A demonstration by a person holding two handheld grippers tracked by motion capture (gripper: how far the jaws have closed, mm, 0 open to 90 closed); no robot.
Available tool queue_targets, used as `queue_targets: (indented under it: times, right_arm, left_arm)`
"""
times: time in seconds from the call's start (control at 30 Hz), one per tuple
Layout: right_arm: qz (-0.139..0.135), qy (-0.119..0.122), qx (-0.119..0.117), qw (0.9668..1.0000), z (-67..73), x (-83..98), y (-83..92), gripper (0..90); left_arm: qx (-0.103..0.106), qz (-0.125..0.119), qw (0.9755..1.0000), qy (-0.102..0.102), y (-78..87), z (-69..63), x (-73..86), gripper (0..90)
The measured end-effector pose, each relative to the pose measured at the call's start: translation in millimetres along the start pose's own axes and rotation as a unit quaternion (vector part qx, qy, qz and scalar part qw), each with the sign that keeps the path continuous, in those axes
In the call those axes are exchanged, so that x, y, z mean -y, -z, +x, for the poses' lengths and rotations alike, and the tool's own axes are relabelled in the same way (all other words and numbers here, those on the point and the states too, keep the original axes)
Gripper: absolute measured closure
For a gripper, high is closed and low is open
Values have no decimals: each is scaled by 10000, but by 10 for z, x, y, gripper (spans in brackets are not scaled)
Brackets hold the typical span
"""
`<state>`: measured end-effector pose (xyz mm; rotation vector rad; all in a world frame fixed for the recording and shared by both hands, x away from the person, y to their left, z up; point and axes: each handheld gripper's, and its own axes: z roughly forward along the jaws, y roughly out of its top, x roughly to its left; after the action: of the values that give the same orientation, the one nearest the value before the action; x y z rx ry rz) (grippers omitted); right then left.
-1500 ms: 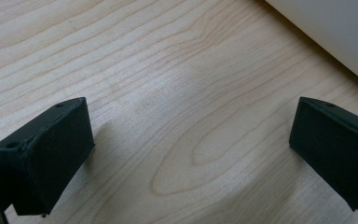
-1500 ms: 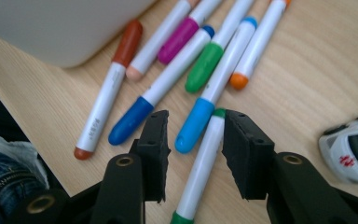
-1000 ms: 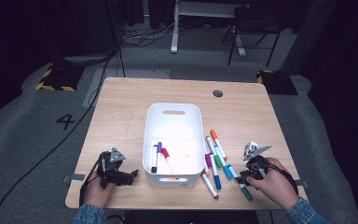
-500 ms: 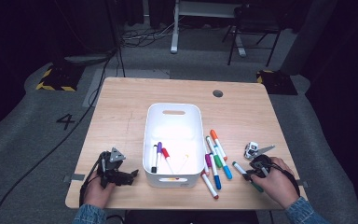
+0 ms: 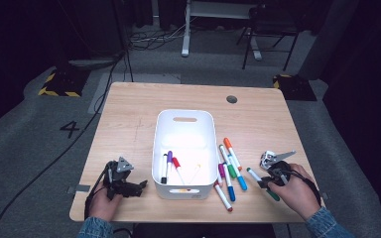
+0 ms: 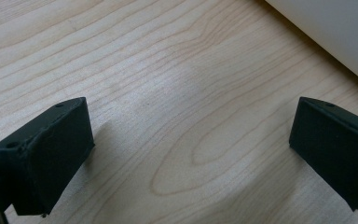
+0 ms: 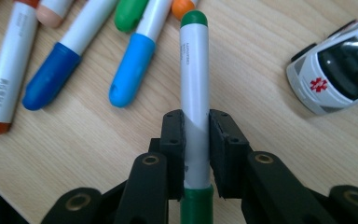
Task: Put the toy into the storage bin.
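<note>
My right gripper (image 7: 196,126) is shut on a white marker with a green cap (image 7: 194,70), gripping its barrel just above the cap. In the high view the right gripper (image 5: 268,182) is near the table's front right, and the green marker (image 5: 253,173) sticks out toward the other markers. Several loose markers (image 5: 230,171) lie between it and the white bin (image 5: 184,115). A purple marker (image 5: 168,159) and a red marker (image 5: 176,166) lie inside the bin. My left gripper (image 5: 140,187) rests left of the bin. It (image 6: 191,140) is open over bare wood.
A white toy ambulance (image 5: 268,159) stands just beyond my right hand and shows close by (image 7: 338,63) in the right gripper view. The bin's wall (image 6: 335,32) is near my left gripper. The table's front edge (image 5: 193,219) is close to both hands.
The right hand has edged slightly to the right beside the loose markers. The left hand, the bin and the markers on the table have not moved.
</note>
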<state>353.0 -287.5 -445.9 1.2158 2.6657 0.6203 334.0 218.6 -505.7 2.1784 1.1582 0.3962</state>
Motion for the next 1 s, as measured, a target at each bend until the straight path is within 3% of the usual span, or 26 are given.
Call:
queue_targets:
  times: [0.17,0.5,1.0]
  right_arm:
    - [-174,-10,-204,9996,17,-65,92,769]
    - [-566,129,-380,9976,110,-285,339,769]
    - [-1048,566,-583,9912,286,-753,644,769]
  left_arm:
    - [1,-1,10000,1,0,0,0,0]
    - [0,2,10000,0,0,0,0,0]
    - [-49,5,10000,40,11,-10,11,0]
